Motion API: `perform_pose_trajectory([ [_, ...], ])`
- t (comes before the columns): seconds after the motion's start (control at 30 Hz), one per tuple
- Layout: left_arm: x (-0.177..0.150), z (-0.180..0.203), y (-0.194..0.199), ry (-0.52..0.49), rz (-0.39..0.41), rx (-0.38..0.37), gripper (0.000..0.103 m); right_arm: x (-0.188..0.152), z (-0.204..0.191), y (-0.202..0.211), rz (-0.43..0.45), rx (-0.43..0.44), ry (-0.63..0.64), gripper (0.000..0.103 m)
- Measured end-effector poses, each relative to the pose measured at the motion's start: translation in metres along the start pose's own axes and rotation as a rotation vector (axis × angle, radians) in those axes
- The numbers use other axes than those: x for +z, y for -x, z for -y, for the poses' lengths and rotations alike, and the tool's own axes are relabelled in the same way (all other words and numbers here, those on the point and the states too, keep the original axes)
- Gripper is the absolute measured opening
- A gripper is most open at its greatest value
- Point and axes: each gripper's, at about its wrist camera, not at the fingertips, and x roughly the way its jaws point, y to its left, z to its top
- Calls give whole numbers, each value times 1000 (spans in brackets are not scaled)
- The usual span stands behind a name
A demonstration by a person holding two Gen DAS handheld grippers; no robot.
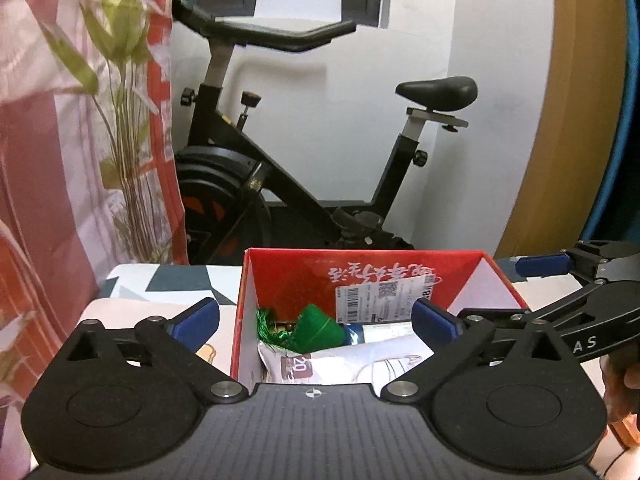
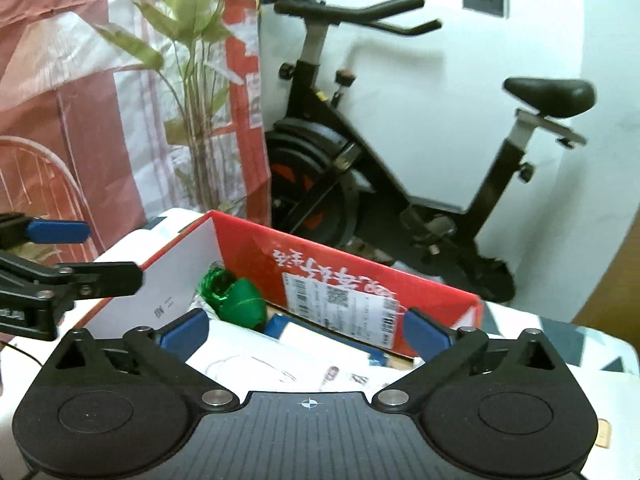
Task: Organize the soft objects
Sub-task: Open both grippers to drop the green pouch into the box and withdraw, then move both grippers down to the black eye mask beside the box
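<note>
A red cardboard box [image 1: 288,280] [image 2: 256,244] stands open on a patterned cloth. Inside lie a green fabric pouch [image 1: 320,328] [image 2: 242,300] with a shiny tassel, a white soft packet [image 1: 340,364] [image 2: 260,356] and a blue-edged pack [image 1: 354,332] [image 2: 276,326]. My left gripper [image 1: 316,318] hangs open over the box's near side, its blue pads wide apart with nothing pressed between them. My right gripper [image 2: 306,330] is open the same way above the white packet. Each gripper shows in the other's view: the right gripper [image 1: 552,284] at the box's right, the left gripper [image 2: 84,252] at its left.
A black exercise bike [image 1: 280,184] [image 2: 360,160] stands just behind the box against a white wall. A leafy plant [image 1: 120,120] and a red-and-white curtain [image 1: 32,160] fill the left. A tan curved panel [image 1: 560,120] rises at right. A hand [image 1: 620,380] holds the right gripper.
</note>
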Motion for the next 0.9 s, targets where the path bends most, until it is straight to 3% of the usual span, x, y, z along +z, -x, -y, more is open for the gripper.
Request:
perform_pose_trajectory([
  [0.53,-38,16,82,25,35,61,103,-43,-1,84,71,-72,-90,103],
  [0.9,-85,16,126,68,62,86,103,-98,-9,134,89,1,-220,103],
])
